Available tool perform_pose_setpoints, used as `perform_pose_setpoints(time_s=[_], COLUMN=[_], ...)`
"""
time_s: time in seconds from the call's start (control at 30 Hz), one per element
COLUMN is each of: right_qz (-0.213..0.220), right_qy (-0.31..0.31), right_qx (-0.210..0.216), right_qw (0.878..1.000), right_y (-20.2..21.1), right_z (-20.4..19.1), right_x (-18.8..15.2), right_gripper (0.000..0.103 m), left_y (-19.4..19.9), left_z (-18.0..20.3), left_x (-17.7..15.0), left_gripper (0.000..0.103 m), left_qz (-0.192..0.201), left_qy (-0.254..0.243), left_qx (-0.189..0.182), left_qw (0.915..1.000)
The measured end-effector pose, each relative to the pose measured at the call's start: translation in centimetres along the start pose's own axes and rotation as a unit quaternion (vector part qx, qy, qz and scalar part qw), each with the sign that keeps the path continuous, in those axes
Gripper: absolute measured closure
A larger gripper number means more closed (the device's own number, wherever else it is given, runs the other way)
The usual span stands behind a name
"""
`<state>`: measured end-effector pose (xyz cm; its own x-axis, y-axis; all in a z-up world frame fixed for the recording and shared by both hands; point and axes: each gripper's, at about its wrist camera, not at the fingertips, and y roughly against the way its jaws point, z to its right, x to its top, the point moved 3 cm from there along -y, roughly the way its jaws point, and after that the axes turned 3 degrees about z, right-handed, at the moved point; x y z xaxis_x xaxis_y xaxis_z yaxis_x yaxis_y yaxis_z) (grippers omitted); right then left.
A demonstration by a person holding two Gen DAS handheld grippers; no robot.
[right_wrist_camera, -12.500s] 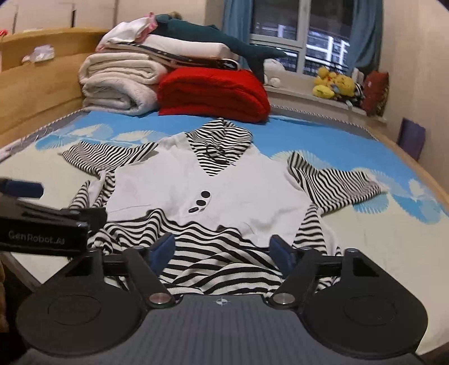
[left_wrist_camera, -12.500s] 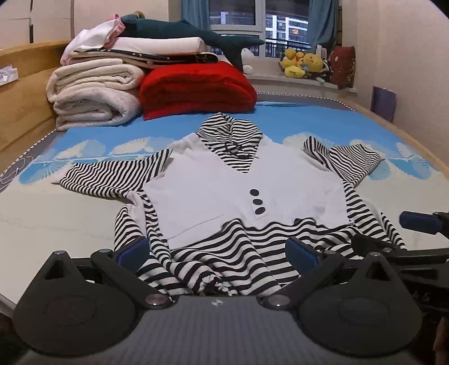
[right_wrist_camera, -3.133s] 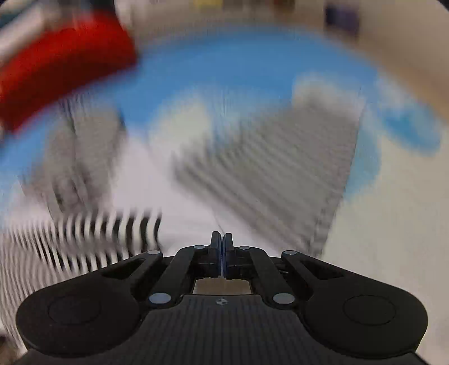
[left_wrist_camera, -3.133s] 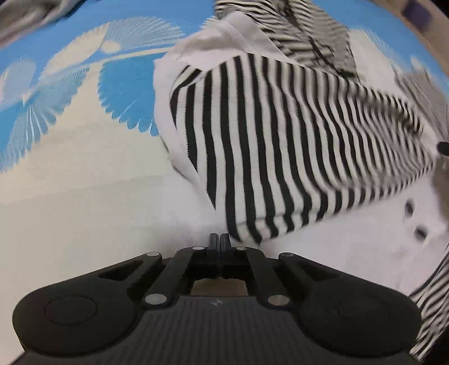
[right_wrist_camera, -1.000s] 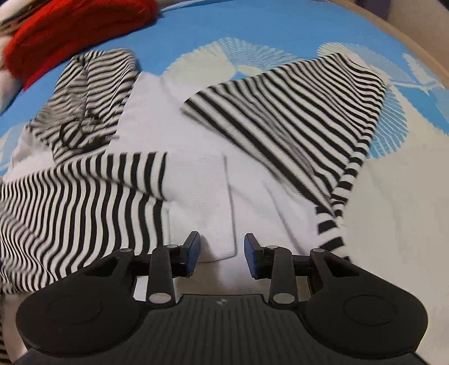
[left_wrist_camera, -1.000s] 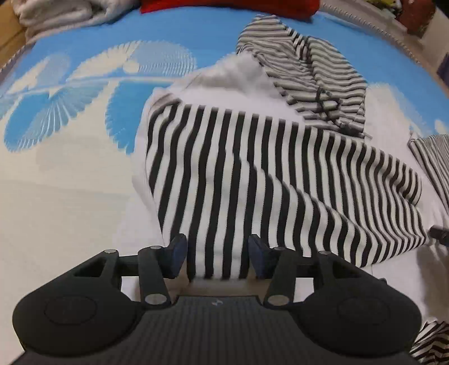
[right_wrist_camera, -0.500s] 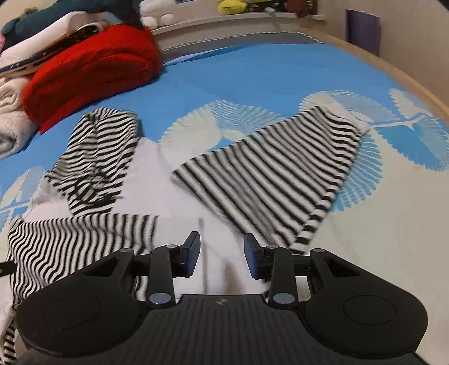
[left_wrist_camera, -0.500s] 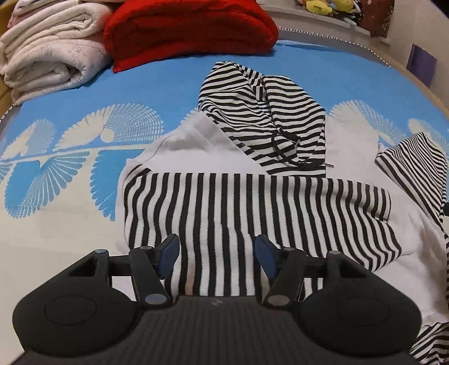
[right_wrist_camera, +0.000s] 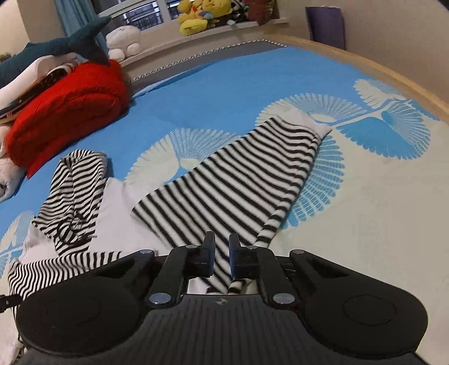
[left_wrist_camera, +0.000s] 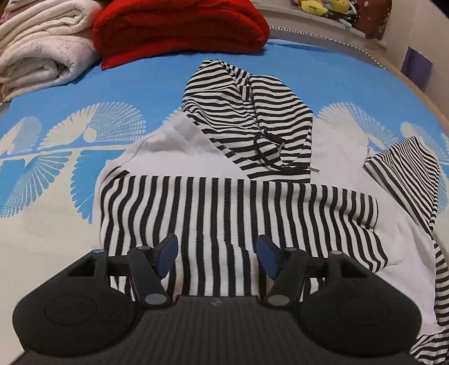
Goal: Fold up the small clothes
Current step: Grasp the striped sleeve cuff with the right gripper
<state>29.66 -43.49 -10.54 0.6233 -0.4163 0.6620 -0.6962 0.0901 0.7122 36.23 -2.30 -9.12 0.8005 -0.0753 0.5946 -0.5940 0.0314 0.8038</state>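
Observation:
A small white hoodie with black-and-white striped hood (left_wrist_camera: 247, 112) and sleeves lies flat on the bed. Its left sleeve (left_wrist_camera: 224, 207) is folded across the white chest. My left gripper (left_wrist_camera: 216, 251) is open and empty just above that folded sleeve. In the right wrist view the right sleeve (right_wrist_camera: 247, 179) stretches out toward the far right, with the hood (right_wrist_camera: 73, 191) at left. My right gripper (right_wrist_camera: 221, 252) sits over the near end of this sleeve, jaws narrowly apart with striped cloth showing between them.
The bed cover (left_wrist_camera: 56, 157) is blue and cream with fan patterns. A red folded blanket (left_wrist_camera: 179, 28) and white folded blankets (left_wrist_camera: 42, 56) sit at the back. Plush toys (right_wrist_camera: 196, 16) line the window ledge. The bed's wooden edge (right_wrist_camera: 393, 75) curves at right.
My left gripper has opened, let go of the left sleeve and drawn back. My right gripper has moved right over the right sleeve and narrowed its jaws.

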Motion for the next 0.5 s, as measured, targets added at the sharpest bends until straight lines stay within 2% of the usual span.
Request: perform_pose_setpoints(time_s=[0.5], right_qz=[0.022], right_qy=[-0.046], right_qx=[-0.024], right_qw=[0.998], right_y=[-0.5], right_z=[5.6], right_x=[1.7], right_gripper=[0.093], left_y=[-0.5], left_z=[0.5], left_x=[0.1], left_gripper=[0.035], left_qz=[-0.004], left_qy=[0.004], left_qx=[-0.002], left_qw=[1.0])
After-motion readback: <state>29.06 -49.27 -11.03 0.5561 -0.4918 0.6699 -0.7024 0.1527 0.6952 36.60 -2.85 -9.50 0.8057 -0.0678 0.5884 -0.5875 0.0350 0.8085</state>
